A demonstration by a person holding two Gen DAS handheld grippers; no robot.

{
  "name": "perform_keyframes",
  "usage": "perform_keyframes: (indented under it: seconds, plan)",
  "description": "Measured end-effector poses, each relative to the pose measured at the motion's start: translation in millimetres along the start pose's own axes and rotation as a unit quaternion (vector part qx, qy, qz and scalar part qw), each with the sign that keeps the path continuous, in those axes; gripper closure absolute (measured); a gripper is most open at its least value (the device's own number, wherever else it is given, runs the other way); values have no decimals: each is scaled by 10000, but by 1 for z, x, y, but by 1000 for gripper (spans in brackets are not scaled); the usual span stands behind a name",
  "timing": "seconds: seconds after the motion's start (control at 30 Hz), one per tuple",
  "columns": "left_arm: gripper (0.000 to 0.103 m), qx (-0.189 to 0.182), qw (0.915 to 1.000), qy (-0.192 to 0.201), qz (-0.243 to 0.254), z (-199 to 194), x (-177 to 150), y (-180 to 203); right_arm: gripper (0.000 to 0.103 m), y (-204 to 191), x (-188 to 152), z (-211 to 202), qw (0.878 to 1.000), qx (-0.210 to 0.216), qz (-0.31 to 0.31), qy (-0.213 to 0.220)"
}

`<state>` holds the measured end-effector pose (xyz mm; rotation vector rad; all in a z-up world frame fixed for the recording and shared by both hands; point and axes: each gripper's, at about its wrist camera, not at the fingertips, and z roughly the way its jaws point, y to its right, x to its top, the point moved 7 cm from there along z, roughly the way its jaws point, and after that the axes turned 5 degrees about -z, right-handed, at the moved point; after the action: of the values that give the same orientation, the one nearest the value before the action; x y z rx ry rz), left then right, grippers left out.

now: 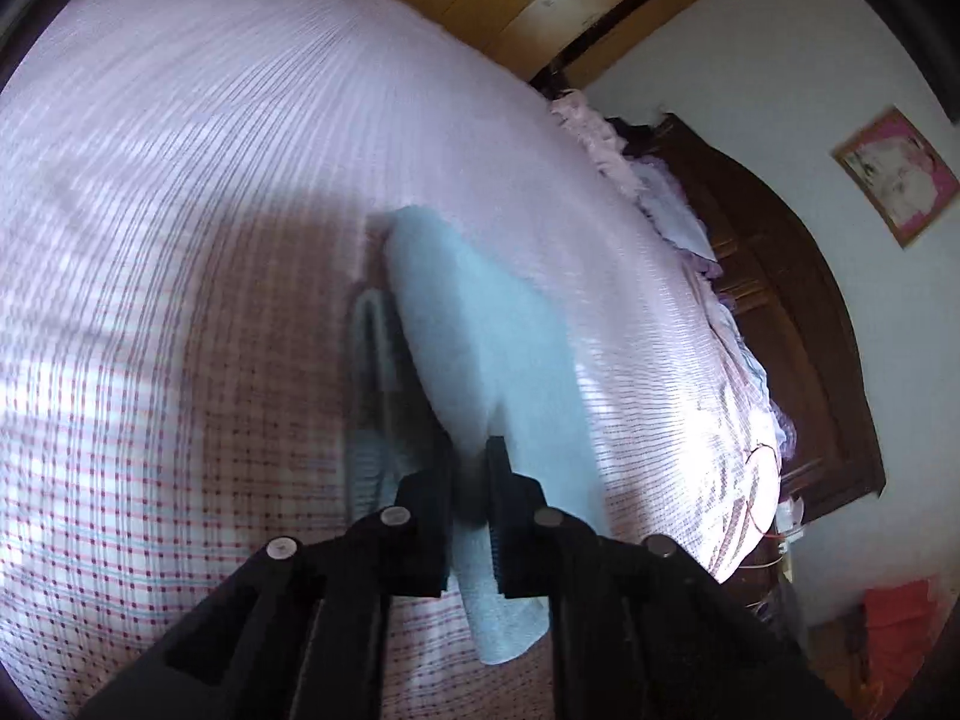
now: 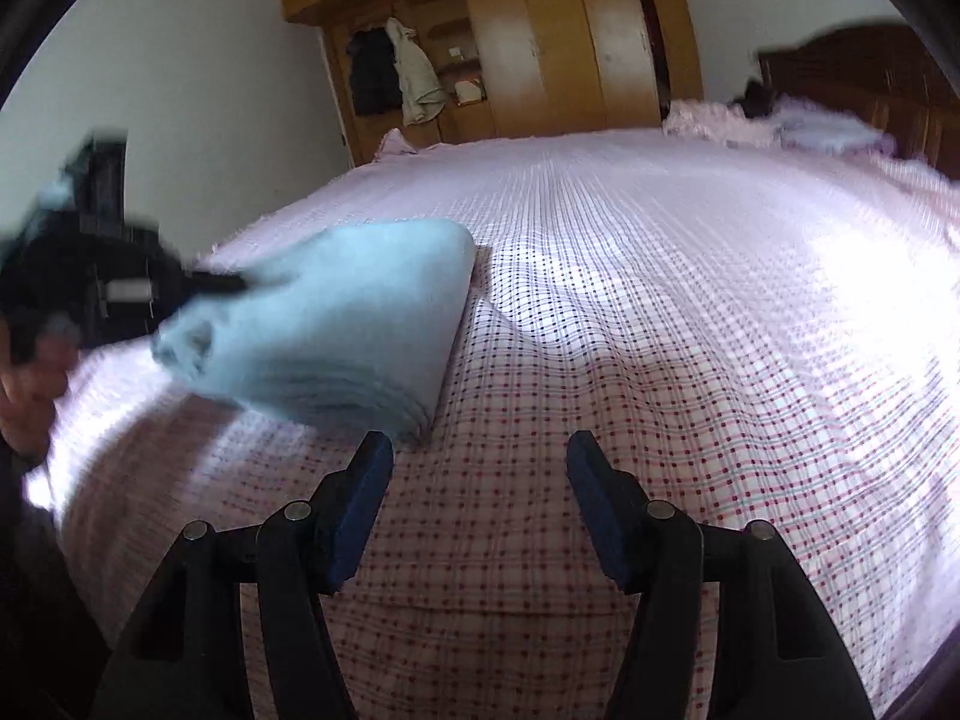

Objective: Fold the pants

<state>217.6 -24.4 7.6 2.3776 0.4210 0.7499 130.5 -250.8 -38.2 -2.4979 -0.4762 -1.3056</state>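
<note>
The folded light-blue pants (image 1: 480,324) hang tilted over the checked bedsheet (image 1: 180,192), with their far end near the sheet. My left gripper (image 1: 471,480) is shut on their near edge, and cloth spills out below the jaws. In the right wrist view the same pants (image 2: 336,312) are a thick folded bundle with stacked layers showing. It is lifted at its left end by the blurred left gripper (image 2: 222,283), which a hand (image 2: 30,384) holds. My right gripper (image 2: 477,456) stands open just right of the bundle, over the bedsheet (image 2: 660,312), with nothing between its fingers.
A wooden wardrobe (image 2: 540,42) with hanging clothes (image 2: 414,72) stands beyond the bed's far end. A dark headboard (image 2: 870,78) and piled bedding (image 2: 750,120) lie at the right. A framed picture (image 1: 897,174) hangs on the wall.
</note>
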Motion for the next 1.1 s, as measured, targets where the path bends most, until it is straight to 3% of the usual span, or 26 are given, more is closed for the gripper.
perform_keyframes:
  seconds: [0.13, 0.33, 0.57, 0.83, 0.97, 1.03, 1.1]
  plan:
    - [94, 138, 9988, 73, 459, -2, 6, 34, 49, -19, -5, -5, 9983, -216, -529, 84]
    - [94, 477, 9949, 10, 893, -3, 14, 76, 49, -29, 0, -14, 9968, -274, -709, 252]
    - [94, 243, 9919, 65, 1242, 4, 22, 124, 48, -33, 24, 0, 9952, -409, -806, 385]
    - [94, 194, 9887, 94, 1486, 2, 24, 140, 48, -43, 46, 34, 9940, -408, -897, 480]
    - [94, 223, 9881, 133, 1518, -2, 26, 134, 48, -33, 54, 37, 9939, -634, -686, 593]
    - [94, 261, 9886, 167, 1470, -2, 28, 127, 48, -21, 45, 42, 9936, -915, -581, 332]
    - [94, 265, 9904, 171, 1344, -2, 31, 114, 47, -10, 34, 47, 9954, -869, -404, 40]
